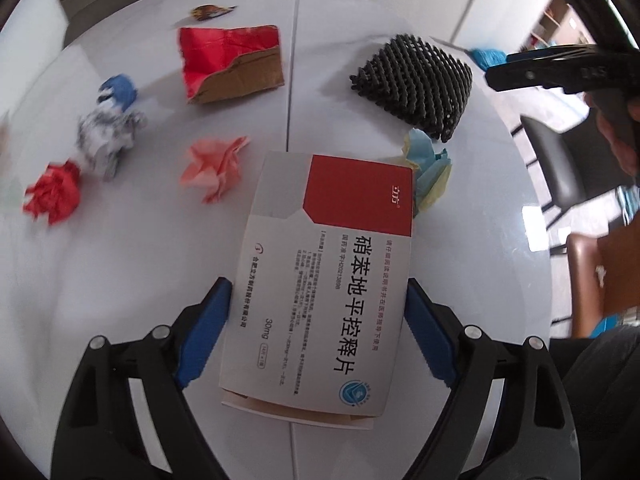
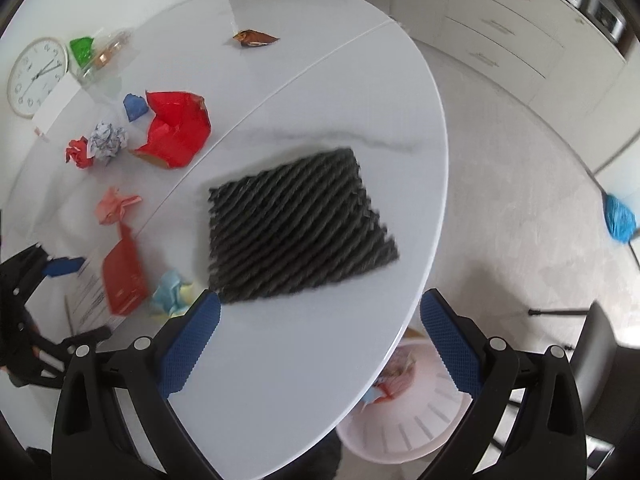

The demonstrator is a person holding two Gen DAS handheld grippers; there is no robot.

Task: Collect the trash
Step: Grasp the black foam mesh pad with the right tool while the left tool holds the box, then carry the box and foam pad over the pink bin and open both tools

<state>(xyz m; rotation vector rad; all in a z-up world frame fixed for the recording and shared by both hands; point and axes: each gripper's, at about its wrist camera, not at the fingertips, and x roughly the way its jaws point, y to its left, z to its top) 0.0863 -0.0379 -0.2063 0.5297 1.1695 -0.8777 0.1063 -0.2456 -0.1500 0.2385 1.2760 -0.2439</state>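
Observation:
A white and red medicine box (image 1: pixel 320 276) lies on the white table (image 1: pixel 140 272) between the blue pads of my left gripper (image 1: pixel 319 292); the pads stand beside its edges and I cannot tell if they press it. A black foam net (image 1: pixel 416 84) (image 2: pixel 296 224) lies further right. My right gripper (image 2: pixel 320 312) is open and empty above the table edge, just short of the net. Crumpled paper balls lie around: pink (image 1: pixel 216 168), red (image 1: pixel 52 192), grey (image 1: pixel 108 136), blue (image 1: pixel 120 88), blue-yellow (image 1: pixel 430 168). A torn red box (image 1: pixel 232 60) and a brown wrapper (image 1: pixel 210 11) lie further back.
A pink waste basket (image 2: pixel 404 420) with some trash in it stands on the floor below the table edge. A wall clock (image 2: pixel 36 74) and a clear bag with green items (image 2: pixel 90 54) rest at the table's far left. Chairs (image 1: pixel 560 160) stand near the table.

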